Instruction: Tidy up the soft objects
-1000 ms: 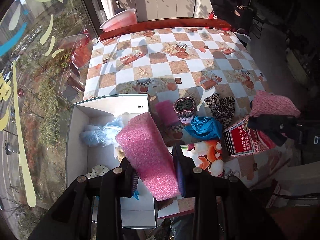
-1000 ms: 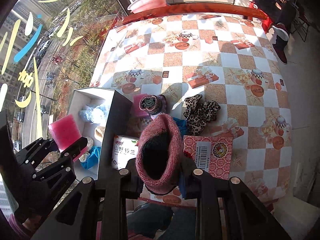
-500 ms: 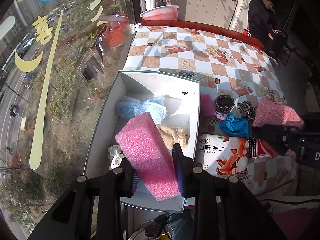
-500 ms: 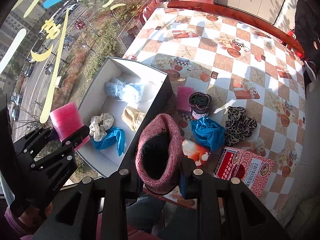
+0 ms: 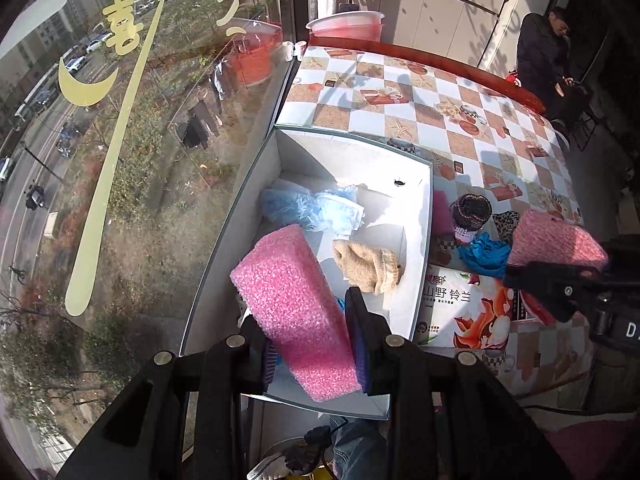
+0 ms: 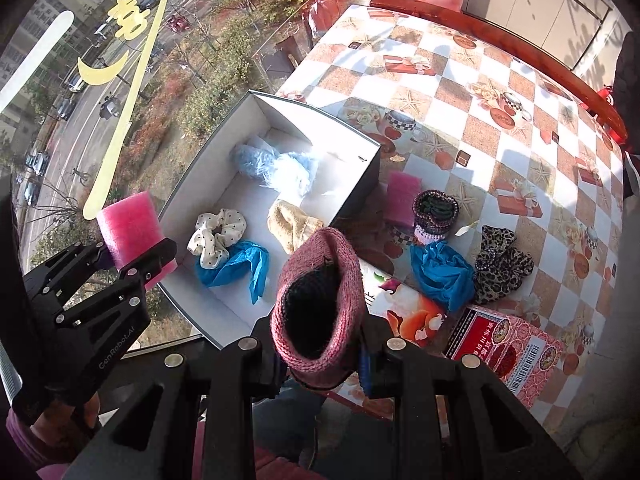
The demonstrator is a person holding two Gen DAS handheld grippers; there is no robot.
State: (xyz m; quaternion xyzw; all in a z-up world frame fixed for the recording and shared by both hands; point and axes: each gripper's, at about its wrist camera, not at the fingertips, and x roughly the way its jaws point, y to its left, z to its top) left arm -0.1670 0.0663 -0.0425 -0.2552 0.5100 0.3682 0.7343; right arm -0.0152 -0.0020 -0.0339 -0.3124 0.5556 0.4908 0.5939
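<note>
My left gripper point(image 5: 312, 344) is shut on a pink foam block point(image 5: 292, 304), held above the near end of the open white box point(image 5: 420, 240); it also shows in the right wrist view point(image 6: 128, 232). My right gripper point(image 6: 320, 356) is shut on a pink knitted cuff point(image 6: 320, 304), held above the box's right wall point(image 6: 356, 188). In the box lie a light blue fluffy piece point(image 6: 276, 168), a beige knit point(image 6: 292, 224), a dotted white scrunchie point(image 6: 218, 232) and a blue cloth point(image 6: 236, 264).
On the checked tablecloth point(image 6: 480, 128) right of the box lie a pink sponge point(image 6: 402, 196), a dark knitted cup point(image 6: 434, 216), a blue cloth point(image 6: 442, 272), a leopard scrunchie point(image 6: 502, 264), a printed packet point(image 6: 404, 312) and a red carton point(image 6: 516, 344). A window is at the left.
Both grippers have swung left with their loads, from above the table items to above the white box. Both stay shut.
</note>
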